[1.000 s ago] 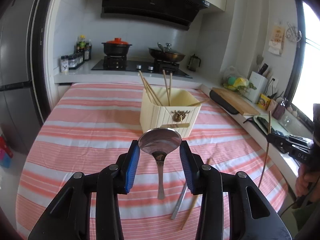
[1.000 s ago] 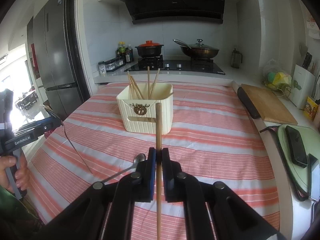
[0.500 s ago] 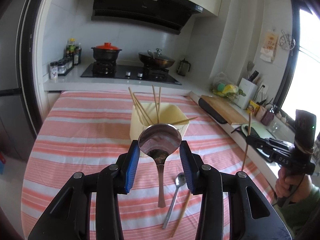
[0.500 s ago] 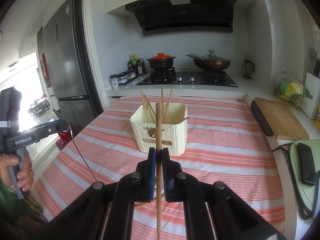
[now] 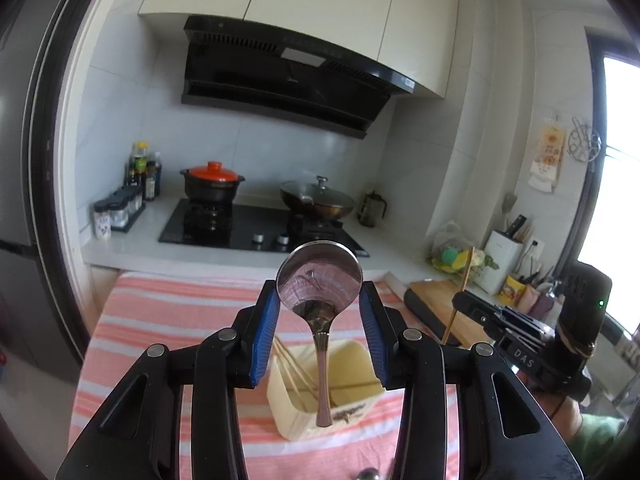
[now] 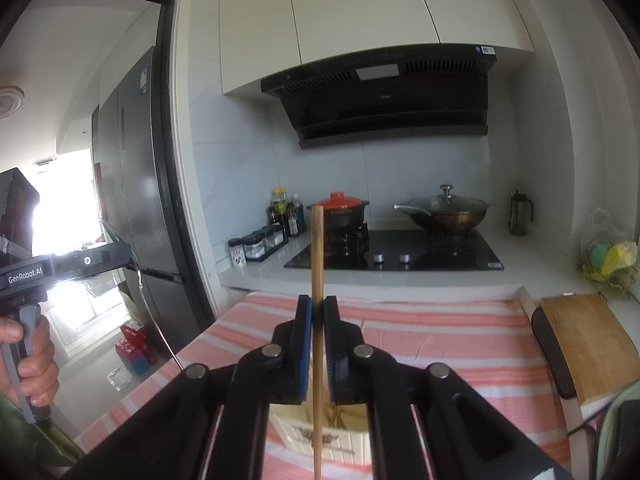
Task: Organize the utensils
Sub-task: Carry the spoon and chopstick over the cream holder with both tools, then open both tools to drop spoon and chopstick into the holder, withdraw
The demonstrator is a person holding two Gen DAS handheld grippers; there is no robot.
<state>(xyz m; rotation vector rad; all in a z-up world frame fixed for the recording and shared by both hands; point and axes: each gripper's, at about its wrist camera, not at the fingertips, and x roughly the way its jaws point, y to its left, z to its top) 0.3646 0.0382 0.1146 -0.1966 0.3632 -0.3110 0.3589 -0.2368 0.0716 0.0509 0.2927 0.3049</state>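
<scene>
1. Our left gripper [image 5: 320,304] clamps the spoon [image 5: 320,280] by its bowl, handle hanging above the holder [image 5: 360,412]; smooth metal, likely slippery.
2. Our right gripper [image 6: 318,320] pinches a chopstick [image 6: 317,248] midway above the holder; light, stiff.

A red-lidded pot [image 6: 343,211] and a lidded wok [image 6: 448,208] are being supported by the black hob [image 6: 394,254]; a cutting board [image 6: 588,344] is being kept beside the striped tablecloth [image 6: 440,340].

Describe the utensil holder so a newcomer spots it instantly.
Start at the striped tablecloth in front of the stove. The utensil holder sits on it: a cream rectangular open-top box with chopsticks leaning inside. A dark emblem on its front face marks it.
</scene>
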